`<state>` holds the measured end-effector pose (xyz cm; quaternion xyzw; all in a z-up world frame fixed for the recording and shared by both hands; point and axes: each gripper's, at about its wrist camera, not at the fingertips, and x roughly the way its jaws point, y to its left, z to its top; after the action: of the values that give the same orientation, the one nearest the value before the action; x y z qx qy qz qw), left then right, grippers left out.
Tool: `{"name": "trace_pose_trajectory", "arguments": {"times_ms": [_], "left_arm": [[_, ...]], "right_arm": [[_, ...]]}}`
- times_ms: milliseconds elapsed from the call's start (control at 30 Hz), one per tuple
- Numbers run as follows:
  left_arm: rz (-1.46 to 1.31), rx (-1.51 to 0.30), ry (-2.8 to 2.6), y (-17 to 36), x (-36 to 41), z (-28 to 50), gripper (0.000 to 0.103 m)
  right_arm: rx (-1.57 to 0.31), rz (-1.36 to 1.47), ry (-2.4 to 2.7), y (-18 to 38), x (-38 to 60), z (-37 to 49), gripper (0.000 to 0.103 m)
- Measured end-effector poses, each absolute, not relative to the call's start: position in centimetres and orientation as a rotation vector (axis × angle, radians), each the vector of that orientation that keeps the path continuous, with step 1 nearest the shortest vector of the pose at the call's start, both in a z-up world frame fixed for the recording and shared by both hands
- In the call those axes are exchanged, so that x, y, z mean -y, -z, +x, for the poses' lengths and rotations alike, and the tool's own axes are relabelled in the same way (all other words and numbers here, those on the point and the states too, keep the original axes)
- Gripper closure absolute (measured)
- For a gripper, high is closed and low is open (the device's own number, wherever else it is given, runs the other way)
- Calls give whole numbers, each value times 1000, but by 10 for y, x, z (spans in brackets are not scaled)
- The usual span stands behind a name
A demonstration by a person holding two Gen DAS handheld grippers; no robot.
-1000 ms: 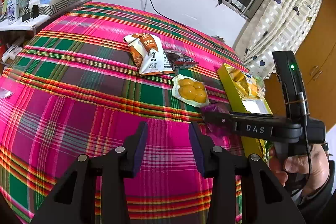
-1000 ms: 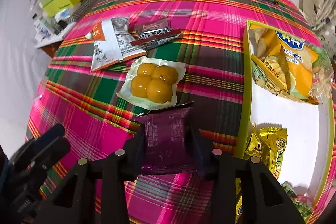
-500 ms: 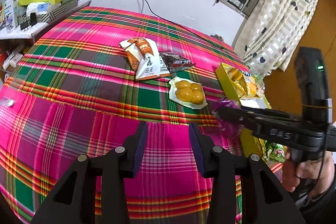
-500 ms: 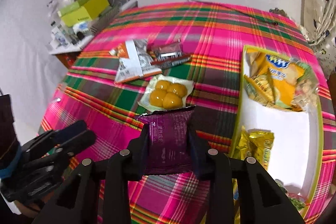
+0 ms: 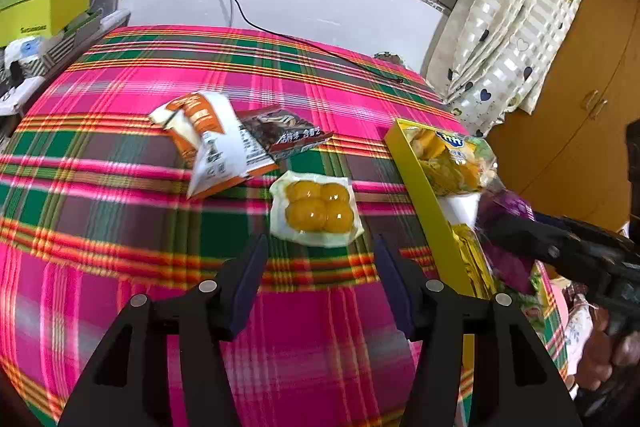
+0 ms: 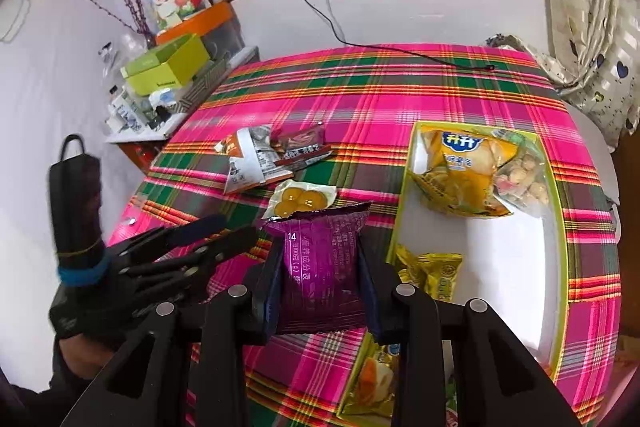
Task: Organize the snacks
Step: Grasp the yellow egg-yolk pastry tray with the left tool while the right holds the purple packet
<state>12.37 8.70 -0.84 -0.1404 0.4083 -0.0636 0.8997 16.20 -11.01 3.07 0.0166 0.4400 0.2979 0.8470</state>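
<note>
My right gripper (image 6: 322,267) is shut on a purple snack packet (image 6: 322,267), held in the air above the plaid table, just left of the yellow-rimmed tray (image 6: 560,227). The packet also shows in the left wrist view (image 5: 506,209), above the tray (image 5: 424,187). My left gripper (image 5: 318,267) is open and empty, low over the cloth just short of the clear pack of yellow egg yolks (image 5: 316,211). An orange-and-white bag (image 5: 208,147) and a dark brown packet (image 5: 280,131) lie behind the yolk pack.
The tray holds a yellow chip bag (image 6: 460,171), a bag of round snacks (image 6: 524,183) and gold packets (image 6: 432,271). A side shelf with green boxes (image 6: 168,67) stands at the left. A black cable (image 5: 304,43) runs across the far cloth.
My right gripper has risen with the purple packet and moved over toward the tray. My left gripper has moved forward toward the yolk pack, still open.
</note>
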Motion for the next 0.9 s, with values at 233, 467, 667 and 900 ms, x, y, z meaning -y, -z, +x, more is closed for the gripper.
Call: {"name": "trace_pose_trajectory", "arguments": {"times_ms": [233,467,667,900], "left_arm": [[-254,-879,110,24,-78,153,41],[-194,-910,78,36,-64,173,40],[-145,-907,47,42,-55,182,40],[-83,-877,17,43,-51,184,39]], "right_arm": [[-929,51,-627,-29,119,167,72],[-935,60,-627,-27,123,171,72],[-937,59,-625,-26,124,172,72],[-941,64,-620,-27,124,174,72]]}}
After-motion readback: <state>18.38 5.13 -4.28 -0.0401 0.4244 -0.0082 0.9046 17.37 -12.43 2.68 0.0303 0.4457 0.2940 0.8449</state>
